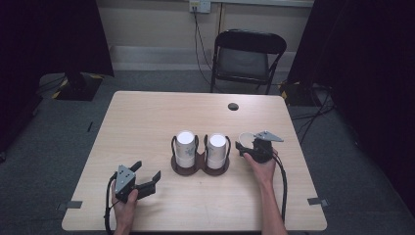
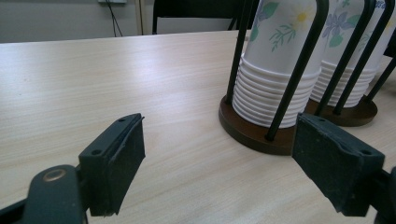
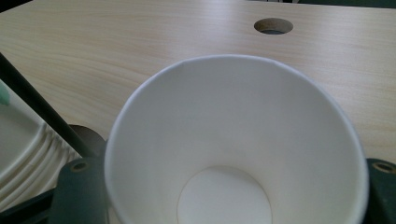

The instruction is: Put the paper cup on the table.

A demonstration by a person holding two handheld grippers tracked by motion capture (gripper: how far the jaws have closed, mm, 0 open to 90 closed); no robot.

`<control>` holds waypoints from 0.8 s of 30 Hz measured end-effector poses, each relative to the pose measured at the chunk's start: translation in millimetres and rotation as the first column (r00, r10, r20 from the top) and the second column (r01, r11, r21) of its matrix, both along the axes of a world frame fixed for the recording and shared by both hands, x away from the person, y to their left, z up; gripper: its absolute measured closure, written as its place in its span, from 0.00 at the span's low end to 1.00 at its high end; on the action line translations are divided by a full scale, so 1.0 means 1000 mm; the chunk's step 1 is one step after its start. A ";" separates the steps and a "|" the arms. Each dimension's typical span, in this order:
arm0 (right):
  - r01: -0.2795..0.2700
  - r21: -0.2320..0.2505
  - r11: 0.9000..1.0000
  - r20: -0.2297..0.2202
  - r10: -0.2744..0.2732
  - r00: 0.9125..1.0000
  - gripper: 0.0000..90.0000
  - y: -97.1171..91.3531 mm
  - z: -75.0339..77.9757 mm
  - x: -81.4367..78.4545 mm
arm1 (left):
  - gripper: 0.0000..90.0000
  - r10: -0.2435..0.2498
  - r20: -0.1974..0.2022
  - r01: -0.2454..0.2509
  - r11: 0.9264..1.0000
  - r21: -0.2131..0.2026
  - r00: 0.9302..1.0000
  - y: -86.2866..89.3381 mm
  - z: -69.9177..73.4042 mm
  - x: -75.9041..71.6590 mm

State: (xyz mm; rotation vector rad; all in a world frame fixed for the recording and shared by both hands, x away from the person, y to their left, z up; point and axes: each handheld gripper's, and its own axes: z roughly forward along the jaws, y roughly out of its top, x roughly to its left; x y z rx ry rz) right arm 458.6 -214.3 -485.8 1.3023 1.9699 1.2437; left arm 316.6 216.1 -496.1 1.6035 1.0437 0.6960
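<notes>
Two stacks of floral paper cups [image 1: 185, 147] [image 1: 217, 148] stand upside down in a dark brown two-ring holder [image 1: 200, 169] with black wire loops at the table's middle. My right gripper [image 1: 243, 146] sits just right of the holder, with a single white paper cup [image 1: 247, 137] between its jaws. In the right gripper view this cup [image 3: 233, 140] is mouth up and round, both jaws against its sides. My left gripper [image 1: 147, 170] rests near the front left, open and empty. It points at the nearer stack [image 2: 275, 70] and the holder base [image 2: 243, 126].
A round cable hole [image 1: 233, 106] is in the tabletop at the back right. A black folding chair [image 1: 247, 56] stands behind the table. Dark curtains hang on both sides. Bare wood lies left of the holder and along the front edge.
</notes>
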 end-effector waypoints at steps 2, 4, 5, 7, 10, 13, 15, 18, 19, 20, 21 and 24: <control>0.000 -0.007 1.000 0.001 0.000 1.000 0.29 0.001 0.000 0.000 | 0.19 0.002 0.001 -0.002 1.000 -0.005 1.000 0.000 0.000 0.000; -0.005 -0.010 1.000 -0.016 0.005 1.000 0.26 0.001 -0.003 0.000 | 0.19 -0.001 0.001 0.001 1.000 0.000 1.000 0.000 0.000 0.000; -0.002 -0.013 1.000 -0.030 0.002 1.000 0.24 0.001 -0.004 0.001 | 0.19 -0.001 0.002 0.001 1.000 0.001 1.000 0.000 0.000 0.000; -0.010 -0.023 1.000 -0.040 0.010 0.999 0.23 0.002 -0.005 0.001 | 0.19 -0.002 0.003 0.002 1.000 0.001 1.000 0.000 0.000 0.000; -0.008 -0.012 1.000 -0.031 0.008 0.999 0.21 0.003 -0.001 -0.001 | 0.19 -0.004 0.000 0.004 1.000 -0.007 1.000 0.000 0.000 0.000; -0.009 -0.025 1.000 -0.043 0.008 0.999 0.18 0.003 0.000 -0.002 | 0.19 -0.003 -0.004 0.003 1.000 -0.008 1.000 0.001 0.000 0.001; -0.008 -0.024 1.000 -0.053 0.007 0.999 0.18 0.002 -0.001 -0.003 | 0.19 -0.004 -0.006 0.003 1.000 -0.010 1.000 0.001 0.000 0.001; 0.004 -0.019 1.000 -0.040 -0.005 0.999 0.19 0.000 -0.001 -0.008 | 0.19 -0.002 -0.012 0.002 1.000 -0.020 1.000 0.002 0.000 0.001; 0.013 -0.016 1.000 -0.047 -0.014 0.999 0.19 -0.001 -0.002 -0.010 | 0.19 -0.003 -0.012 0.002 1.000 -0.022 1.000 0.002 0.000 0.001; 0.015 -0.015 1.000 -0.046 -0.015 0.999 0.19 -0.002 -0.003 -0.012 | 0.19 -0.001 -0.012 0.001 1.000 -0.022 1.000 0.002 0.000 0.001; 0.018 -0.009 1.000 -0.058 -0.018 0.998 0.19 -0.004 -0.005 -0.013 | 0.19 -0.001 -0.012 0.001 1.000 -0.021 1.000 0.002 0.000 0.001; 0.024 -0.012 1.000 -0.058 -0.024 0.998 0.20 -0.006 -0.008 -0.019 | 0.19 0.013 -0.002 -0.013 1.000 -0.017 1.000 0.001 0.000 0.000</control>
